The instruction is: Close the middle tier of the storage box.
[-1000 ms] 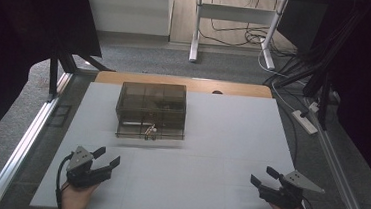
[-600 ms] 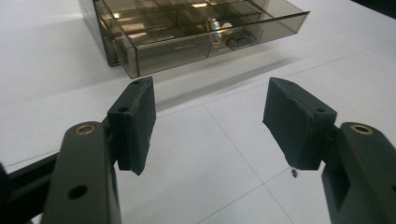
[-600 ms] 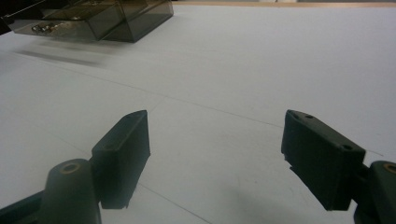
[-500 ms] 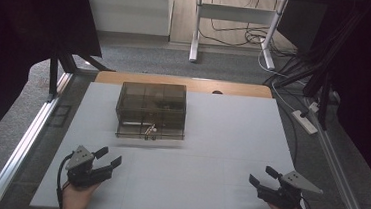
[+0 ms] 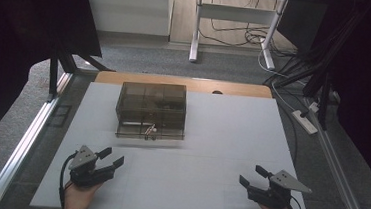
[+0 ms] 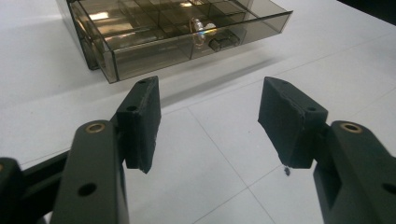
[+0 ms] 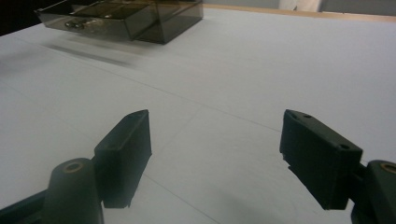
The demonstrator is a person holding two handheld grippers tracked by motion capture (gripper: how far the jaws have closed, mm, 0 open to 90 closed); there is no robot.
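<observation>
**Mia:** What is that brown see-through box (image 5: pixel 151 111)?

**Tom:** It is a little plastic drawer box. It sits on the white table (image 5: pixel 227 183), nearer the far edge and a bit toward the left side. One drawer (image 6: pixel 187 35) at the bottom is pulled out a little, toward the person.

**Mia:** Is it heavy?

**Tom:** Probably not. It looks like thin, hard plastic, so likely light and stiff. It may be smooth and slippery too. It could slide on the table if someone pushes it.

**Mia:** Where would one grab it?

**Tom:** The front wall of the open drawer looks like the best spot, or the small knob (image 5: pixel 149 129) there. The walls look thin, so a soft squeeze seems wise. Tiny things lie inside the drawer, but they are too small to tell.

**Mia:** Where are the grabbers?

**Tom:** The left gripper (image 5: pixel 110 160) is near the close edge, by the left corner. The right gripper (image 5: pixel 253 175) is by the right corner. Both are wide open and hold nothing.

**Mia:** Is the box close to them?

**Tom:** No. It is well apart from both. The left one points at it, with the drawer straight ahead. From the right one, the box is far off to the left.
</observation>
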